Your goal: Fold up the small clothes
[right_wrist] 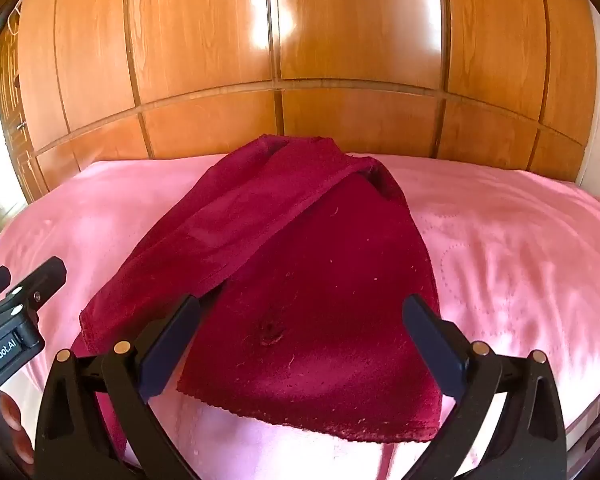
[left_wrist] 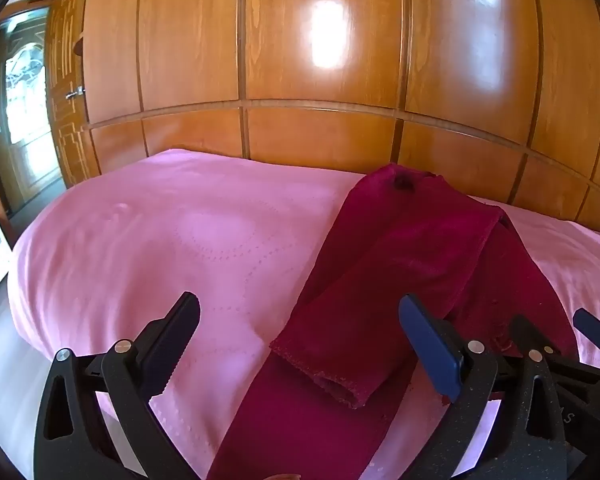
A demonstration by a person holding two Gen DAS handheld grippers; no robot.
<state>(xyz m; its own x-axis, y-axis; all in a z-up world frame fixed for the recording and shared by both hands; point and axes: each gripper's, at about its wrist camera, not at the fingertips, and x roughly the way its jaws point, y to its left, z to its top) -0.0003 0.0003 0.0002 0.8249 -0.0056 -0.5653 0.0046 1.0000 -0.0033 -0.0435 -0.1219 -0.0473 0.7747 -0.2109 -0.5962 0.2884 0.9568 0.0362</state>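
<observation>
- Bedroom: glossy wooden wardrobe panels [left_wrist: 320, 40] behind, pink bedspread [left_wrist: 160, 240] in front.
- Dark red garment [right_wrist: 300, 300] spread on bedspread, one hemmed strip [left_wrist: 328, 376] lying diagonally over the rest, near hem by the edge.
- Left gripper [left_wrist: 300, 344]: tilted down, jaws spread wide, empty, above strip's end.
- Right gripper [right_wrist: 300, 344]: tilted down, jaws wide, empty, over near hem.
- Advice: pinch both near corners squarely, lift together, carry hem flat toward far edge.

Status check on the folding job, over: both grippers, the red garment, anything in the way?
Left gripper open, empty. Right gripper open, empty, above the near hem. Red garment lying partly folded on the pink bedspread. Nothing in the way.
</observation>
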